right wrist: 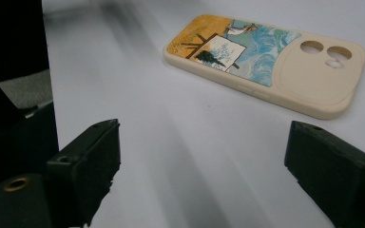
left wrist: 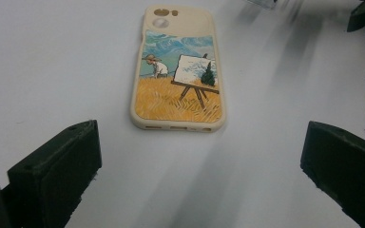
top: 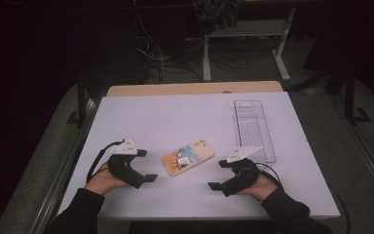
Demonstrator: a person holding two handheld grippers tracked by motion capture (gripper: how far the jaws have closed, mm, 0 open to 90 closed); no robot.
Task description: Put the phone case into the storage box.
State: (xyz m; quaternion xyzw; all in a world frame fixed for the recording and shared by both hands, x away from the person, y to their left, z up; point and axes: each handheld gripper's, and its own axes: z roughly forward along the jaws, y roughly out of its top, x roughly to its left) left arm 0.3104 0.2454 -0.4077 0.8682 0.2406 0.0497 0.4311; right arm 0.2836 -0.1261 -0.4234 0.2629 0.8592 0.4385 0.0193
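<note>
- The left gripper (top: 145,165), a black two-jaw tool with a grey three-cornered plate on top, rests low at the left of the white table (top: 141,117) in the high view, held in the person's left hand (top: 102,180), whose dark sleeve comes in from the bottom edge. Its jaws point toward the table's middle and stand wide apart with nothing between them.
- The left gripper view gives what the high view is too small to tell: the cream phone case printed with a painter at an easel in a yellow field (left wrist: 178,71) lies flat, print side up, straight ahead of the jaws and apart from them, its camera cut-outs at the far end.
- In the high view that phone case (top: 188,156) lies between the two grippers, touching neither.
- The right gripper (top: 219,174), the same make, is held in the right hand (top: 258,187) and points back toward the left one. Its jaws stand wide and bear nothing.
- The right gripper view shows the case (right wrist: 266,61) ahead and to the right of its jaws, camera end nearer the right-hand jaw.
- A clear ribbed plastic tray (top: 254,129) lies beyond the right gripper, just behind its plate.
</note>
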